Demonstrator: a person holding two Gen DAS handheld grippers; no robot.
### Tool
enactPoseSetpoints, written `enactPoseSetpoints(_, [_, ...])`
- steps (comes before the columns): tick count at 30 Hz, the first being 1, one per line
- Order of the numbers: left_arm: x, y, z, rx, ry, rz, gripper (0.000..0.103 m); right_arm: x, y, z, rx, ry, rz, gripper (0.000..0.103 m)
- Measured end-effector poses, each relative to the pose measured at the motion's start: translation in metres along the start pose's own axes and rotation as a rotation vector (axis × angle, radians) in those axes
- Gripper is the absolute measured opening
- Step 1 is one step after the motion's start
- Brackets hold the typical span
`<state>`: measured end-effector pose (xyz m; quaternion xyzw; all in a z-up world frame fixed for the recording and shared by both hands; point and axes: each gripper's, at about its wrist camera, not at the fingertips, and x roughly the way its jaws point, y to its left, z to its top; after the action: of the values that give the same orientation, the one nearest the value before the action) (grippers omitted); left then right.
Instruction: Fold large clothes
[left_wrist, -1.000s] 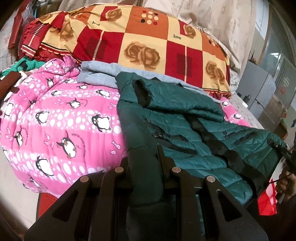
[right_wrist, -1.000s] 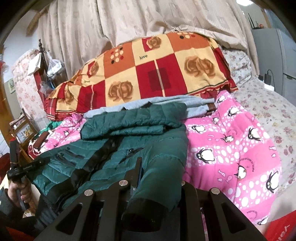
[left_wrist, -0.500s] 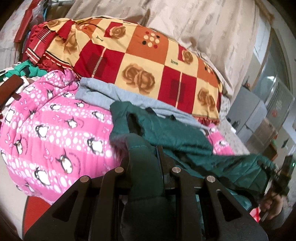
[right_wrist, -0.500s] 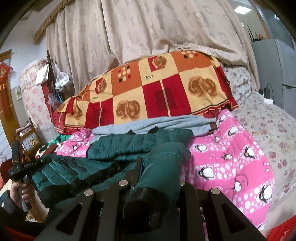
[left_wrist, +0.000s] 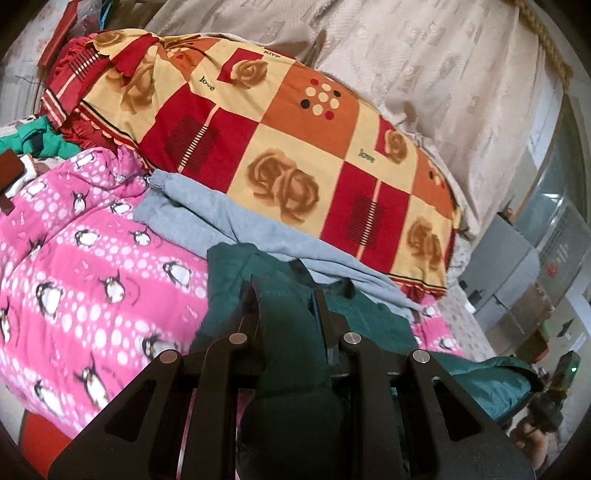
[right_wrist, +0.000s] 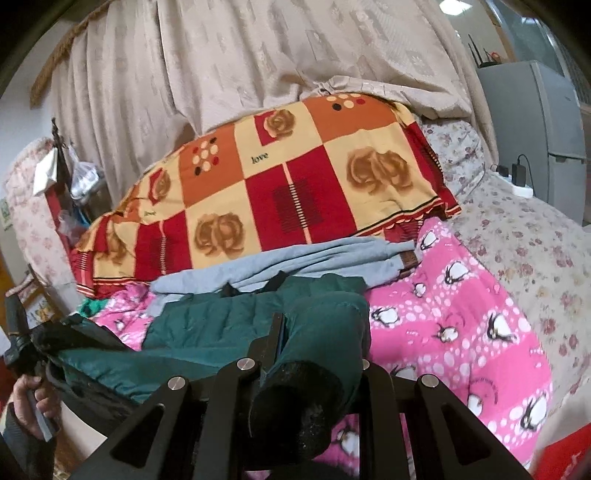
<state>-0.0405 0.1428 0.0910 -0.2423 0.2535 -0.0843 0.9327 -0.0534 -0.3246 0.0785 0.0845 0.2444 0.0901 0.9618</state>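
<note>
Left wrist view: the left claw (left_wrist: 286, 314) is pinching a thick roll of the green puffer jacket (left_wrist: 236, 269), which is lying across the pink penguin blanket (left_wrist: 74, 266) on the bed, toward its near edge. The padding looks slippery and bulky, so it may be squeezing out of the jaws as the fold is carried over. The grey garment (left_wrist: 229, 221) behind could be getting dragged along.

Right wrist view: the right claw (right_wrist: 314, 343) is gripping the jacket's sleeve cuff (right_wrist: 299, 391); uneven pulling between the two claws may be skewing the fold. No containers are showing in either view.
</note>
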Motion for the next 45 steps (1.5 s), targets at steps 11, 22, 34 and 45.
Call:
enactPoseSetpoints(11, [0.112, 0.011, 0.035, 0.040, 0.043, 0.099, 0.017, 0.123, -0.019, 0.045, 0.023, 0.055, -0.065, 0.016])
enactPoseSetpoints(22, [0.225, 0.066, 0.023, -0.078, 0.148, 0.243, 0.017, 0.274, -0.029, 0.045, 0.016, 0.158, -0.115, 0.016])
enactPoseSetpoints(34, [0.248, 0.071, 0.014, -0.026, 0.196, 0.247, 0.021, 0.317, -0.039, 0.030, 0.051, 0.277, -0.101, 0.027])
enactPoseSetpoints(45, [0.201, 0.052, 0.063, -0.017, 0.265, 0.221, 0.084, 0.237, -0.039, 0.054, 0.180, 0.271, 0.041, 0.063])
